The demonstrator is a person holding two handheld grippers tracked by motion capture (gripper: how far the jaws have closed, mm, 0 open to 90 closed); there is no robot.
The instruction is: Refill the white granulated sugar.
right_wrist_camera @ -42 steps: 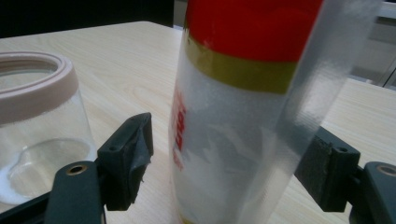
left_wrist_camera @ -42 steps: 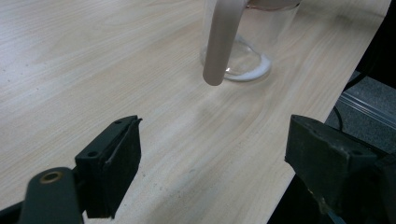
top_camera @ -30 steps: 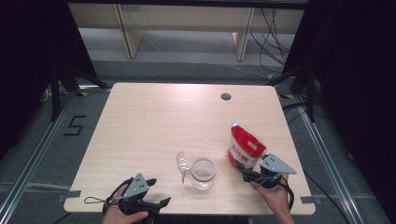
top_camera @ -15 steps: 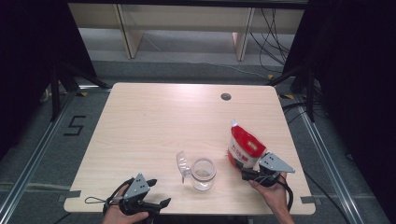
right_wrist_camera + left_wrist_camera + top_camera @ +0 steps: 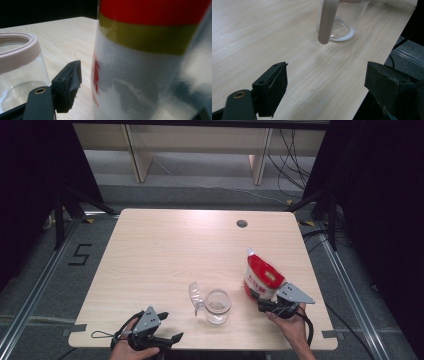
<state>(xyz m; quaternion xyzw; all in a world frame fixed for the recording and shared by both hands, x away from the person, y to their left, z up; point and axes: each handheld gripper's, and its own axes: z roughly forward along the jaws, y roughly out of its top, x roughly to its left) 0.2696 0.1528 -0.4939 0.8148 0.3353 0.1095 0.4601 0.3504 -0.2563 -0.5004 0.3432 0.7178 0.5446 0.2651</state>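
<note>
A red and white pouch (image 5: 260, 276) stands upright on the table's right side. My right gripper (image 5: 262, 304) is at its base. In the right gripper view the pouch (image 5: 150, 62) sits between the jaws of my right gripper (image 5: 140, 100), with a small gap to the left jaw, and the other jaw is mostly hidden behind it. A clear glass jar (image 5: 217, 306) with its hinged lid (image 5: 194, 295) swung open stands at front centre. A little white powder lies in the jar (image 5: 342, 27). My left gripper (image 5: 170, 326) is open near the front edge, left of the jar.
The light wooden table (image 5: 165, 255) has a round cable hole (image 5: 242, 223) at the back right. Its front edge runs close under both hands. Beyond the table are a grey floor and dark frames.
My right gripper has edged slightly toward the pouch's base. The left gripper, jar and pouch have stayed in place.
</note>
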